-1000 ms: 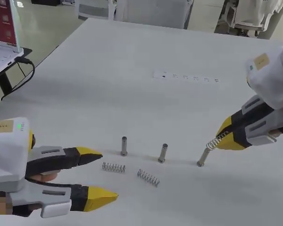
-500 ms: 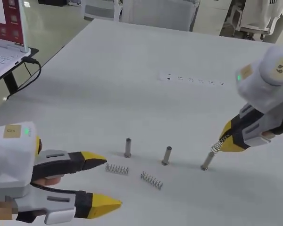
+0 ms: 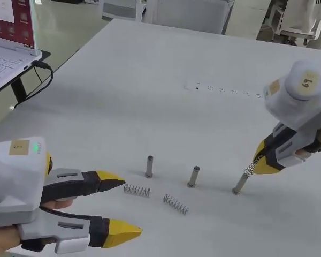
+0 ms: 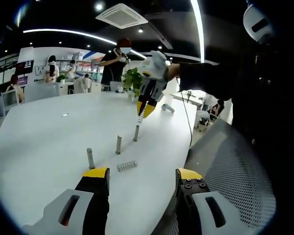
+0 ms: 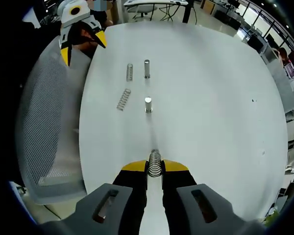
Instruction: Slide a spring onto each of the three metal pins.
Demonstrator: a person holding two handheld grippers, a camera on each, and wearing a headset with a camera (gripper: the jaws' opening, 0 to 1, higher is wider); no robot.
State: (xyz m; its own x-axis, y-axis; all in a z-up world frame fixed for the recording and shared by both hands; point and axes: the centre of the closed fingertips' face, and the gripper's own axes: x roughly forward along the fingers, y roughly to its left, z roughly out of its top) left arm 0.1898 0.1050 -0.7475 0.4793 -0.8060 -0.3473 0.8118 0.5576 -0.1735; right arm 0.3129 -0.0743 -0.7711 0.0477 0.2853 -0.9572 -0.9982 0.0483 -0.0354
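Now the right gripper (image 3: 259, 161) stands more steeply above the pin (image 3: 239, 184) to the right of the middle pin (image 3: 193, 176). A second ago it reached in at a lower slant. Its jaws are closed on the upper end of a spring (image 3: 251, 168). The spring's lower end meets the top of that right-hand pin, which leans slightly toward the gripper. The spring now runs closer to the pin's own line than it did a second ago. In the right gripper view its coils sit squarely between the yellow jaw tips, hiding the pin beneath.

That suggests the first spring is just starting onto its pin. It is not yet seated, and most of the shaft below is bare.

Nothing else has moved across the white table (image 3: 150, 80). The middle pin and the left pin (image 3: 149, 166) beyond it stand upright and bare. One loose spring (image 3: 175, 204) lies just in front of the middle pin, a little to its left. The other loose spring (image 3: 136, 190) lies further left, near the foot of the left pin.

The left gripper (image 3: 129, 206) still waits well to the left of the middle pin. Its jaws are spread wide and hold nothing.

So one spring looks partly on, and two are still to be picked up.
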